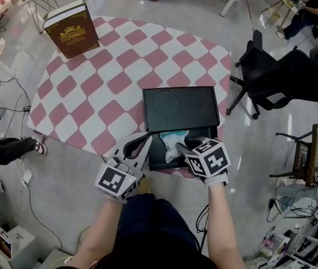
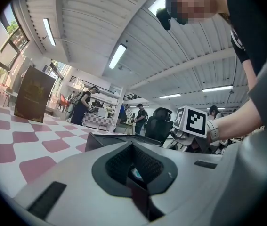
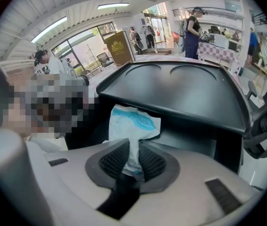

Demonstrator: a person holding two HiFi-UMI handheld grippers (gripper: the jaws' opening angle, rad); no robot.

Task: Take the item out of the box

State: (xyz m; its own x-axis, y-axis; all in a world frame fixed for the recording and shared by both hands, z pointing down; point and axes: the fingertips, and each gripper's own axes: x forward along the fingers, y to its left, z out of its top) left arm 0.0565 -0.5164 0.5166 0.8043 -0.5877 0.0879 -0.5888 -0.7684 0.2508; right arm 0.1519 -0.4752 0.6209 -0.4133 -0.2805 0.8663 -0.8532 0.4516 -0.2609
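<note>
This is a big open office-cum-lab floor, with a pink-and-white checked mat (image 1: 91,88) laid on pale polished flooring. Right of the mat stand black office chairs (image 1: 271,77), and left of it power cables (image 1: 26,107) trail. Beyond its far right corner a person (image 1: 310,10) sits working, and strip lights (image 2: 117,55) line the ribbed ceiling.

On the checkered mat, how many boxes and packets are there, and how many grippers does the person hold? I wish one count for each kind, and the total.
Boxes: 2 (black open box, brown book-shaped box)
Packets: 1 (white-and-blue plastic packet)
Grippers: 2 (left gripper, right gripper)
Total: 5
</note>
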